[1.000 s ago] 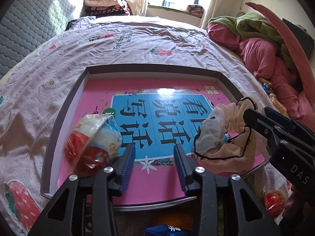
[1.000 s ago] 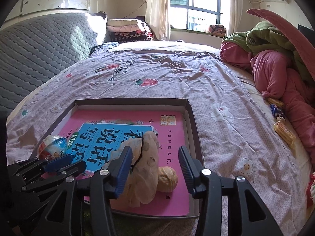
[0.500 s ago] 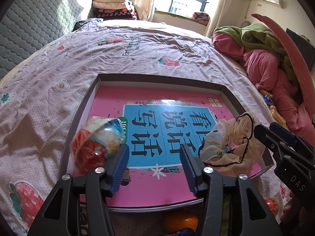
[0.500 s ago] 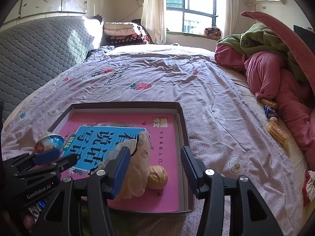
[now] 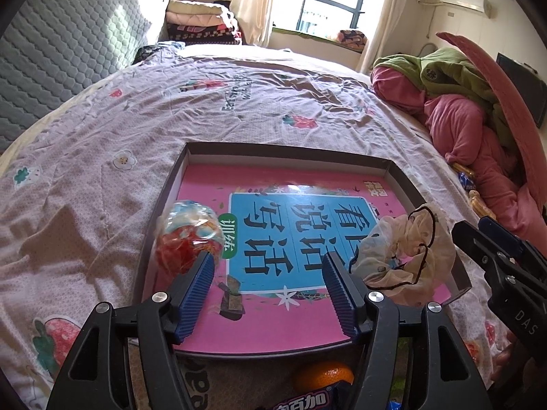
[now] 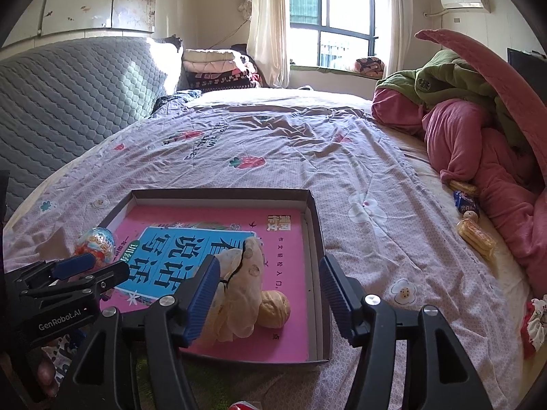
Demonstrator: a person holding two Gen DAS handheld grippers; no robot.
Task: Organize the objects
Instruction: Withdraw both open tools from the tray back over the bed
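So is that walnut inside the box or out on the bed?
Inside. The walnut lies on the pink book in the box, beside a cloth pouch.

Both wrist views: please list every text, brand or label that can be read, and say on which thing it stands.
"看图说话写话": pink book in the cardboard tray, blue panel.
"训练": its green tag.
"GenRobot.AI": left tongs.
"DAS": right tongs.
"百加": snack packet, partly cut off.
Bedsheet print, small book lines: too blurred.
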